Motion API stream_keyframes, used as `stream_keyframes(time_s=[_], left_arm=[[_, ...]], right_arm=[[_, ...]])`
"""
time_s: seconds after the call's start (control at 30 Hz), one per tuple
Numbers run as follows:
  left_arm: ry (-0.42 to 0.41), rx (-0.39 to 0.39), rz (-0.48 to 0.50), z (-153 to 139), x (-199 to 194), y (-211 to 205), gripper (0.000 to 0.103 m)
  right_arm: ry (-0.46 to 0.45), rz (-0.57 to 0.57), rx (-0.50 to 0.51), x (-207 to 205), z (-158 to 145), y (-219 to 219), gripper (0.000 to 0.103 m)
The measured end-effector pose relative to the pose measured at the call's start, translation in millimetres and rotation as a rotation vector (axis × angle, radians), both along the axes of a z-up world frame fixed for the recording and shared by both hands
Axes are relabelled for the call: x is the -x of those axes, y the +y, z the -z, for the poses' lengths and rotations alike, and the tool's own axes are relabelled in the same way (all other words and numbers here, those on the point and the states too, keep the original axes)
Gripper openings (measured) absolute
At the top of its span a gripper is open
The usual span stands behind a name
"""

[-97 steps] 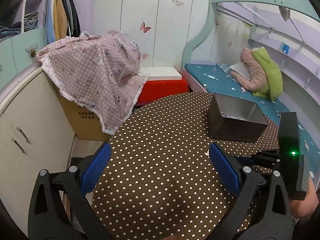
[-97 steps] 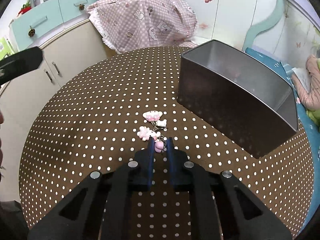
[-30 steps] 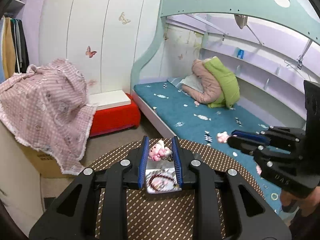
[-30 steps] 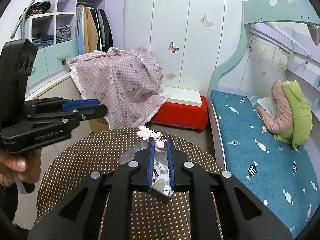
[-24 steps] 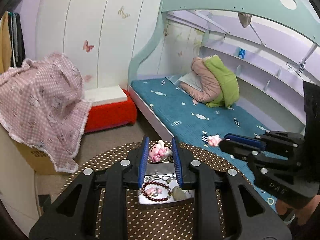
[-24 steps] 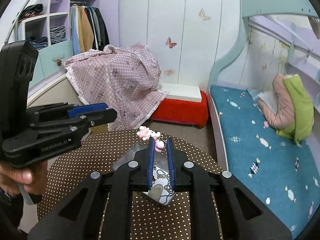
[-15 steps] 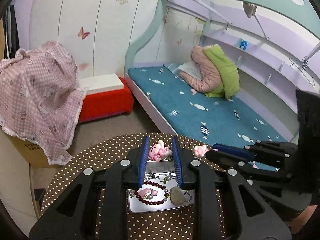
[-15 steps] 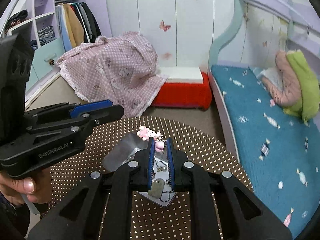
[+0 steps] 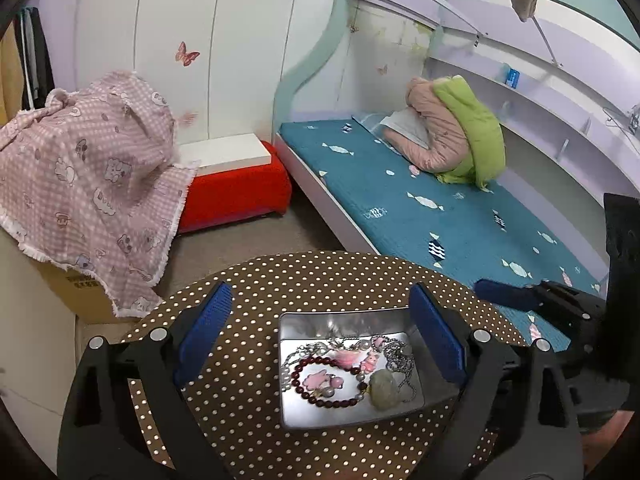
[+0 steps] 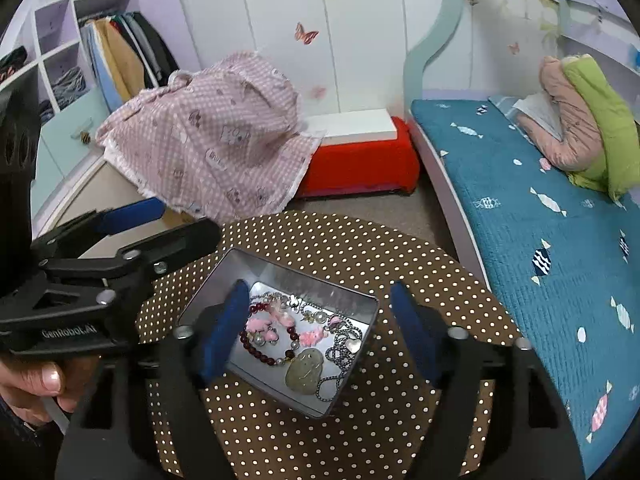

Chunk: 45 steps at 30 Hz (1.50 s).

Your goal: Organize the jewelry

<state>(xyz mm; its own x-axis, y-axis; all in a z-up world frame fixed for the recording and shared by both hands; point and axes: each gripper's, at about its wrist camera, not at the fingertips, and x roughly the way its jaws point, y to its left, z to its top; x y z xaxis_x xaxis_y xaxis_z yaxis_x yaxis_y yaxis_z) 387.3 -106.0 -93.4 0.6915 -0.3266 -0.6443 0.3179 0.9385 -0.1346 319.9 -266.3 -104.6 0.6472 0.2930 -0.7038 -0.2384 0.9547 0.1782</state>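
A silver metal tin stands on the round brown polka-dot table. It holds a dark red bead bracelet, pink charms, a pale green stone pendant and silver chains. My left gripper is open and empty above the tin. My right gripper is open and empty above it too. Each gripper shows at the edge of the other's view.
A pink checked cloth covers a cardboard box at the left. A red bench stands behind the table. A bed with a teal mattress runs along the right. Wardrobe shelves are at far left.
Both grippers have opened and let go of the pink charms, which now lie in the tin. Both have tilted down over the tin.
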Motion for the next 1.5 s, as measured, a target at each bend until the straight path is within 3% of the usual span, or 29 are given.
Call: stream_keyframes(time_s=[0.03,0.1,0.4,0.7,1.03,1.5], left_arm=[[-0.009,-0.005,-0.009,-2.3,2.7,2.9,0.092],[-0.026,-0.004,-0.024,-8.7,9.4,9.4,0.095],[-0.183,-0.058,-0.093,-53.5,71.3,26.0,0.098],[-0.317,-0.026,-0.16,-90.5,161.3,49.5,0.098],[-0.386,-0.037,-0.215,-96.3,256.1,63.8,0.098],[-0.436,-0.06,-0.251,-91.0,352.5,68.0,0.098]], right_arm=[[-0.01,0.02,0.001,2.8,-2.9,-2.2,0.092],[-0.026,0.046,0.007,6.5,-7.6,-6.3,0.095],[-0.106,0.122,-0.012,41.1,-39.3,-9.6,0.095],[-0.234,0.162,-0.025,118.3,-82.5,-1.8,0.095],[-0.351,0.225,-0.003,212.3,-96.7,9.6,0.095],[-0.393,0.26,0.018,291.9,-81.5,30.7,0.095]])
